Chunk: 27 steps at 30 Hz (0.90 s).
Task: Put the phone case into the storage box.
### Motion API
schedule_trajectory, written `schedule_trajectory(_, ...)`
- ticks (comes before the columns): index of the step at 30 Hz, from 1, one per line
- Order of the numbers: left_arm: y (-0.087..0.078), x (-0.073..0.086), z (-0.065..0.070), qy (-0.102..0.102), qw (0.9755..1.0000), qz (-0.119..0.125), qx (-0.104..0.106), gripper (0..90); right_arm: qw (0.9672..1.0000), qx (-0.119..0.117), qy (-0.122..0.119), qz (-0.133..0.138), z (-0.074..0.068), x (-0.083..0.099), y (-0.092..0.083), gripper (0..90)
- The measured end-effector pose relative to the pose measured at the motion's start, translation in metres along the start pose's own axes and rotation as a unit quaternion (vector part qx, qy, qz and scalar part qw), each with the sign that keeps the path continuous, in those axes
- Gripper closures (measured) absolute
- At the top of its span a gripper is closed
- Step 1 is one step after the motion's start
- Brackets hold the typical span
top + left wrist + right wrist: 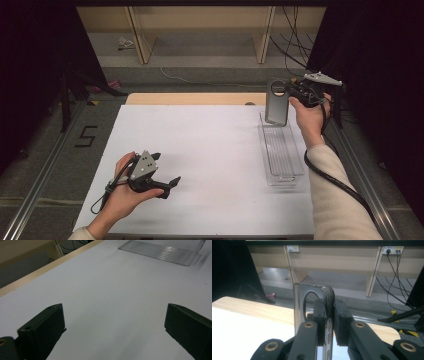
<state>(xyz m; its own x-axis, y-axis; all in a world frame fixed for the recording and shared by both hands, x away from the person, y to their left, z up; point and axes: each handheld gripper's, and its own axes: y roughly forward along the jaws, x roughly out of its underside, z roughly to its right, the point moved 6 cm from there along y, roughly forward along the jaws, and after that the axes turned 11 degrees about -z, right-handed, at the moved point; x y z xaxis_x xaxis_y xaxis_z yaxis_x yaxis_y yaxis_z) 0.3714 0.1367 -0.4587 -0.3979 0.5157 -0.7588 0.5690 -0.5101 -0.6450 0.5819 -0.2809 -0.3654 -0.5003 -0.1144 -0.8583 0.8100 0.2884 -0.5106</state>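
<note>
The right gripper (289,93), at the upper right of the high view, pinches a dark translucent phone case (276,107) by its upper edge; in the right gripper view the jaws press together on the case (312,305) near its camera cutout. The case hangs upright above the far end of the clear tray (281,159). To seat it well, the operator likely needs to lower the case slowly, tilt it along the tray's length, and release only on contact. The tray appears empty. The left gripper (170,186), lower left, rests on the white table (200,150) with jaws spread, holding nothing.
</note>
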Motion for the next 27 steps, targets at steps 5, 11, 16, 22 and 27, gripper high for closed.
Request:
schedule_trajectory(5,0.000,0.000,0.000,-0.001,1.0000,0.000,0.000,2.5,1.0000,0.000,0.001,-0.004,0.001,0.002,0.003,81.8)
schedule_trajectory(11,0.000,0.000,0.000,0.000,1.0000,0.000,0.000,2.5,1.0000,0.000,0.001,-0.006,0.001,0.003,0.005,81.8)
schedule_trajectory(16,0.000,0.000,0.000,0.000,1.0000,0.000,0.000,2.5,1.0000,-0.001,0.000,-0.006,0.000,0.003,0.006,81.8)
schedule_trajectory(22,0.000,0.000,0.000,0.000,1.0000,0.000,0.000,2.5,1.0000,-0.001,-0.003,-0.009,-0.002,0.003,0.009,81.8)
schedule_trajectory(27,0.000,0.000,0.000,0.000,1.0000,0.000,0.001,2.5,0.9999,-0.002,-0.002,-0.010,-0.003,0.004,0.011,81.8)
